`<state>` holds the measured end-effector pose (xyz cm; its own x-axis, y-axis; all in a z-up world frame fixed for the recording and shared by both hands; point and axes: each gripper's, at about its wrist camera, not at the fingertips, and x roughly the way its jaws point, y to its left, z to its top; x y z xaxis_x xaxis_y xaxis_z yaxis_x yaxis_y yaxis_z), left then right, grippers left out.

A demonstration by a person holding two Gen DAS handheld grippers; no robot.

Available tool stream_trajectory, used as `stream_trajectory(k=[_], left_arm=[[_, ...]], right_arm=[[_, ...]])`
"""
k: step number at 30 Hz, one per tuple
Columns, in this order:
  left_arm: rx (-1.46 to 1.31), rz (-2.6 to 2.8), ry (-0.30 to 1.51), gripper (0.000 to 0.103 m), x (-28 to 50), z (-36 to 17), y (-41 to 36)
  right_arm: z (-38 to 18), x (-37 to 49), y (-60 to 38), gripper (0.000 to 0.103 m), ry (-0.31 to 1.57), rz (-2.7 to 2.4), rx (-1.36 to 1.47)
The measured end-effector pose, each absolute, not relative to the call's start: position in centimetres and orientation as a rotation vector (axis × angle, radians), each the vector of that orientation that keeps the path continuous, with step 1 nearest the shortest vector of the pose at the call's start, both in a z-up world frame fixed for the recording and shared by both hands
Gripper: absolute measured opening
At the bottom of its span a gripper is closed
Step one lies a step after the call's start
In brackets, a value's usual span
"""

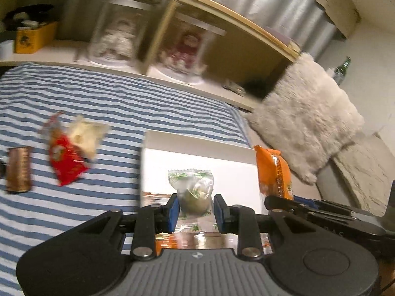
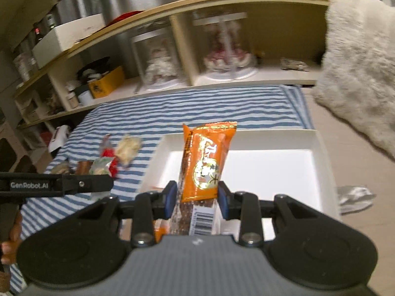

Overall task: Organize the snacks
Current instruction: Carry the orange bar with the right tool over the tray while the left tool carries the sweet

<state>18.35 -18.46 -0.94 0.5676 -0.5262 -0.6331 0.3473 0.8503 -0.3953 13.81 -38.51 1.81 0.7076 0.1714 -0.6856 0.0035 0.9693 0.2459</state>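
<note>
The left tongs [image 1: 195, 208] are clenched on a clear-wrapped green snack [image 1: 193, 192], held upright between the blue pads [image 1: 172, 212] over the near part of the white box [image 1: 197, 143]. The right tongs [image 2: 196, 198] are clenched on an orange snack packet [image 2: 206, 162], which stands upright between the pads with its barcoded end toward the camera; in the left wrist view the same packet [image 1: 274, 172] appears at the right edge of the box, with the right tongs' dark linkage just below it. The white box [image 2: 321, 148] lies on a blue-and-white striped cloth [image 1: 74, 93] [image 2: 197, 103]; its floor is largely bare, with some orange and brown wrappers visible at the near edge beneath the tongs, too blurred to identify. On the cloth to the left of the box lie a red packet [image 1: 66, 162], a pale cream-coloured packet [image 1: 85, 135] touching it, and a brown cylindrical snack [image 1: 18, 169] farther left, apart from both. Behind the cloth stands a wooden shelf unit [image 1: 222, 22] holding two clear display cases with figures inside and a yellow box [image 1: 34, 37]. A white fluffy cushion [image 1: 308, 113] leans beside the shelf unit's right end. A hand [image 2: 11, 236] is partly visible at the left edge of the right wrist view.
</note>
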Motion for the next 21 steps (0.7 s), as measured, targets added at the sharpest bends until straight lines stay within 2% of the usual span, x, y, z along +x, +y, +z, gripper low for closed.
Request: stream_trajectory(k=[13,21], left_arm=[[-0.259,-0.631,0.942,0.032,20.0,-5.5,-29.3],[-0.3,-0.648,1.033,0.032,22.0,-9.1,-33.2]], right_arm=[[-2.1,14.1,-46.0,0.04,0.826,-0.013,0.214],[-5.4,16.8,-48.7,0.04,0.866,-0.025,0.205]])
